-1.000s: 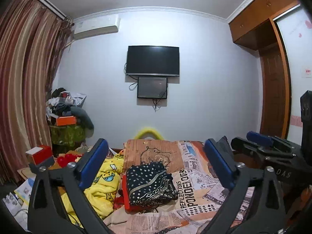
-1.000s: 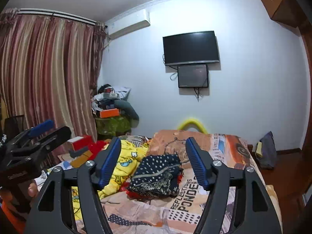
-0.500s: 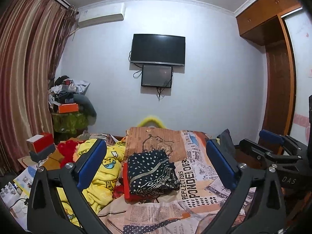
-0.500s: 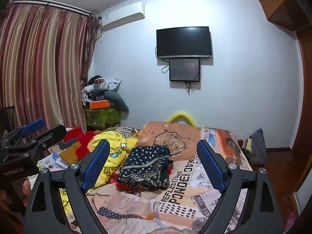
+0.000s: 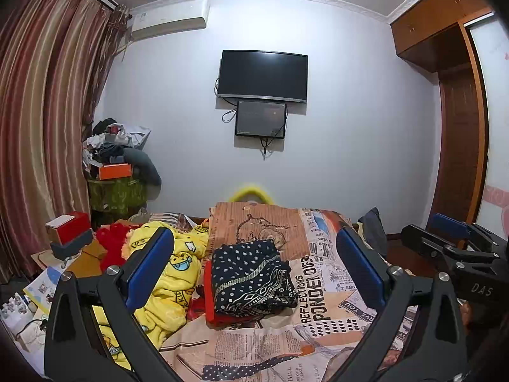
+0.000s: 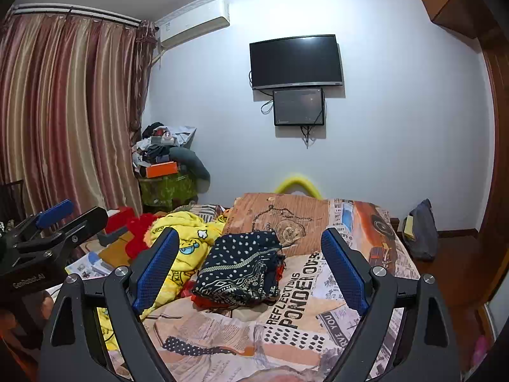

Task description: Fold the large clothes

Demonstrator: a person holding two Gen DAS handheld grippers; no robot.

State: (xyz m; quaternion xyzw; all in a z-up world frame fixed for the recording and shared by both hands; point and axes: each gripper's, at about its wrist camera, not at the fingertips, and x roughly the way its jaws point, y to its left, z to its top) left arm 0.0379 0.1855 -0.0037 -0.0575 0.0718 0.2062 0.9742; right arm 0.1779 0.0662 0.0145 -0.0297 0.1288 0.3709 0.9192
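From the left wrist, the left tongs (image 5: 254,267) stood wide open and empty above the bed (image 5: 318,334). The folded navy dotted garment (image 5: 251,277) lay on a red one, the yellow blanket (image 5: 171,273) beside them.

From the right wrist, the right tongs (image 6: 249,270) gaped fully, holding nothing. The yellow blanket (image 6: 181,242) looked soft, bulky and floppy; its corners would probably suit best.

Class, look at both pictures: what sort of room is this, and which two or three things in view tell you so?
Most likely a home bedroom. A bed with a newspaper-print cover fills the foreground, folded clothes and a yellow cartoon blanket lie on it, and striped curtains hang beside a wall-mounted television.
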